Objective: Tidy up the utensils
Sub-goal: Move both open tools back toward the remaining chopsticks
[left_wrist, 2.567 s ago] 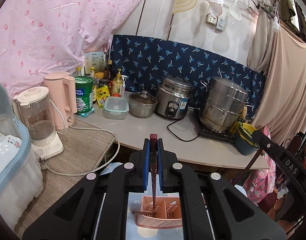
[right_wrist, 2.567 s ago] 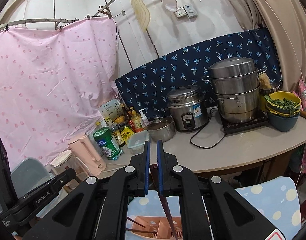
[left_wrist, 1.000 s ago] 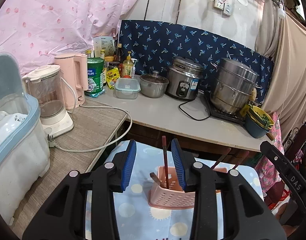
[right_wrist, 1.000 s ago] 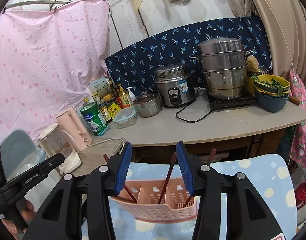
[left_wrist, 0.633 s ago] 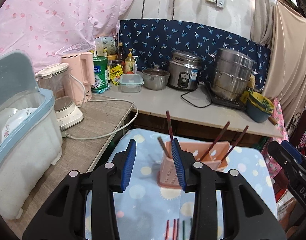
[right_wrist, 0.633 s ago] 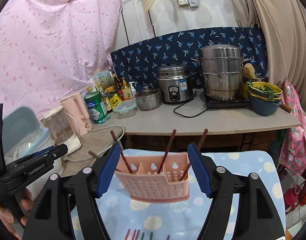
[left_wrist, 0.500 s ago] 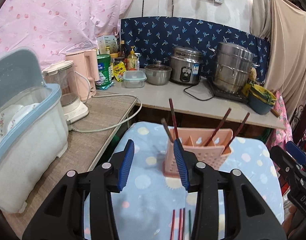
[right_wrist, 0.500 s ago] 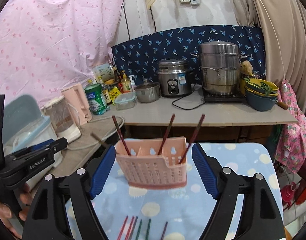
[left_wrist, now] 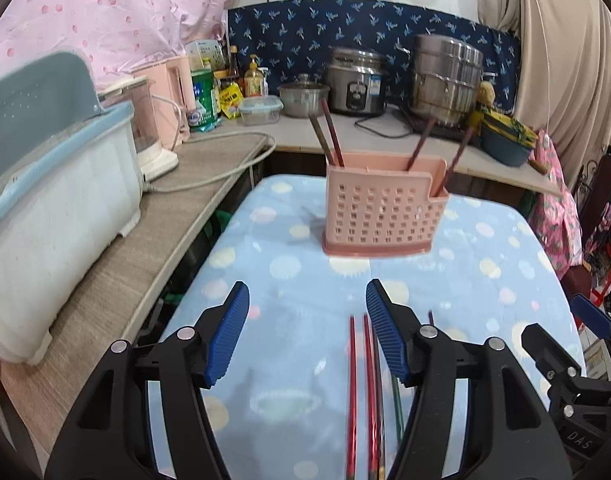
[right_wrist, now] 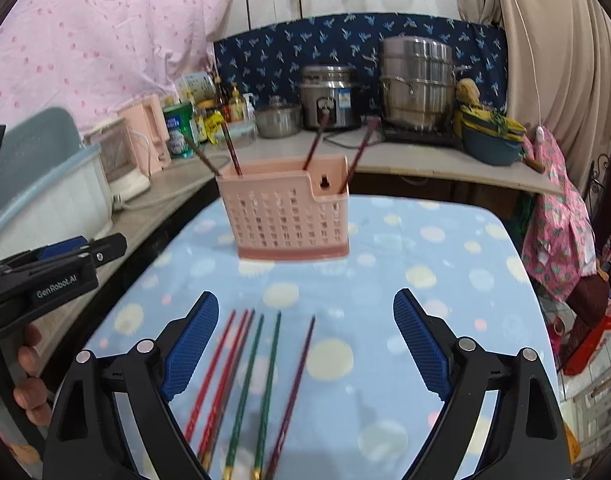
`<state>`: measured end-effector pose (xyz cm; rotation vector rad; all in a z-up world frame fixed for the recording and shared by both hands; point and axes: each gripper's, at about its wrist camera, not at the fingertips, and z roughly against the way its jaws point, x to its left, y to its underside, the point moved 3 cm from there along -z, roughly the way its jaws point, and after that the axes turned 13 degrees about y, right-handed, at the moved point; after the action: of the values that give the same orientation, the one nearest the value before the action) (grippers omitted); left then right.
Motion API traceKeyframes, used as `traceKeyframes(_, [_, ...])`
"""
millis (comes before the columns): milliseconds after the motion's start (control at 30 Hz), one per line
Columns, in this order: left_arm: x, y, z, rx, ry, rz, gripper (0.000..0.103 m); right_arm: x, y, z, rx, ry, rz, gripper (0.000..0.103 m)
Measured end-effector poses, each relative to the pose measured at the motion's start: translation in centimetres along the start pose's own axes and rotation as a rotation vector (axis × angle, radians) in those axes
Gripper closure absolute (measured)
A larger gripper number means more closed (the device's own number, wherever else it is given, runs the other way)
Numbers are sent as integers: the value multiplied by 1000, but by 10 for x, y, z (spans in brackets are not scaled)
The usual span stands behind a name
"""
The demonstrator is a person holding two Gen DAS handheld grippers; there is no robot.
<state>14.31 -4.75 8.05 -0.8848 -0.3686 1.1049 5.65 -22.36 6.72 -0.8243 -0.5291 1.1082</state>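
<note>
- My left gripper (left_wrist: 305,332) has its blue pads spread apart with nothing between them. Half a second ago it sat close against the pink utensil holder (left_wrist: 381,210); now it has pulled back and the holder stands clear ahead of it.
- My right gripper (right_wrist: 305,336) is wide open and empty too, and it has also backed away from the holder since the last frame.
- The holder stands upright on the blue dotted tablecloth (right_wrist: 445,280). Four dark chopsticks (right_wrist: 315,140) lean out of its compartments: two at the left end, one near the middle, one in the lower right section.
- With both grippers further back, more of the loose chopsticks on the cloth shows. From the right wrist I count three red chopsticks (right_wrist: 217,372), two green chopsticks (right_wrist: 257,384) and one dark purple chopstick (right_wrist: 295,392), lying roughly parallel between the fingers and pointing toward the holder.
- From the left wrist the red ones (left_wrist: 359,392) lie just beside the right-hand finger, blurred.
- The counter behind holds a rice cooker (right_wrist: 331,96) and a steamer pot (right_wrist: 417,80), unchanged.
</note>
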Motion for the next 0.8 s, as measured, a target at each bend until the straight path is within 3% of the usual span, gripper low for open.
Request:
traceKeyframes(300, [0, 56, -8, 87, 5, 3, 45, -3, 60, -4, 85, 67, 40, 14])
traceKeyframes(600, [4, 101, -20, 176, 22, 35, 45, -1, 108, -17, 183, 69, 31, 14])
traceKeyframes(667, [4, 109, -22, 193, 26, 38, 45, 1, 115, -19, 195, 70, 32, 17])
traceKeyframes(800, [3, 121, -27, 228, 42, 53, 45, 5, 123, -26, 236, 47, 23, 43])
